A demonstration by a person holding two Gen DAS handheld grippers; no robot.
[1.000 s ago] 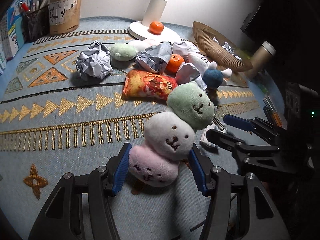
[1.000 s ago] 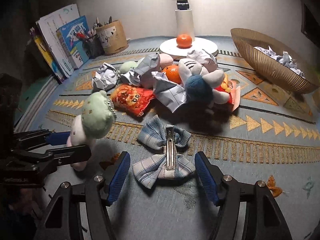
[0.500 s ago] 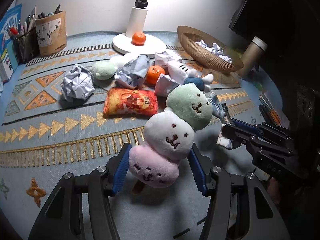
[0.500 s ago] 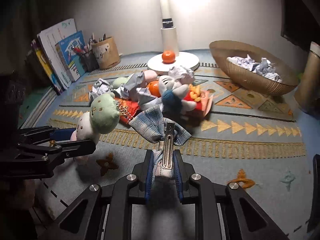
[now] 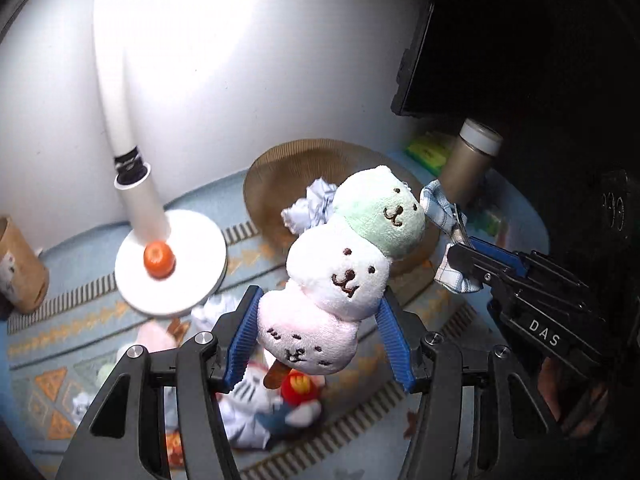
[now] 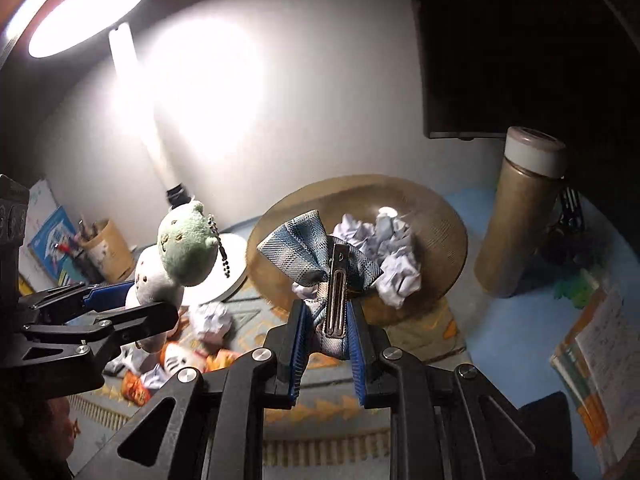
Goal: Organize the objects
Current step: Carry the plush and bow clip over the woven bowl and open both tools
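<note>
My left gripper (image 5: pixel 316 340) is shut on a plush toy (image 5: pixel 344 276) of three stacked bears, pink, white and green, held high above the desk. It also shows in the right wrist view (image 6: pixel 176 248), at the left. My right gripper (image 6: pixel 326 344) is shut on a blue plaid bow hair clip (image 6: pixel 320 256), also lifted. The bow (image 5: pixel 444 216) shows just right of the plush in the left wrist view. Both hang in front of a woven basket (image 6: pixel 436 220) that holds crumpled paper balls (image 6: pixel 384 252).
A white lamp (image 5: pixel 132 184) stands on its round base with an orange (image 5: pixel 159 259) on it. Below lie loose toys, snack packets and paper balls (image 5: pixel 264 404) on the patterned mat. A tan flask (image 6: pixel 520 216) stands right of the basket, books (image 6: pixel 592 352) at far right, a pen cup (image 6: pixel 106 248) at left.
Both grippers have risen well above the desk and tilted toward the basket, carrying the plush and the bow. A second ago the right gripper was open around the bow on the mat.
</note>
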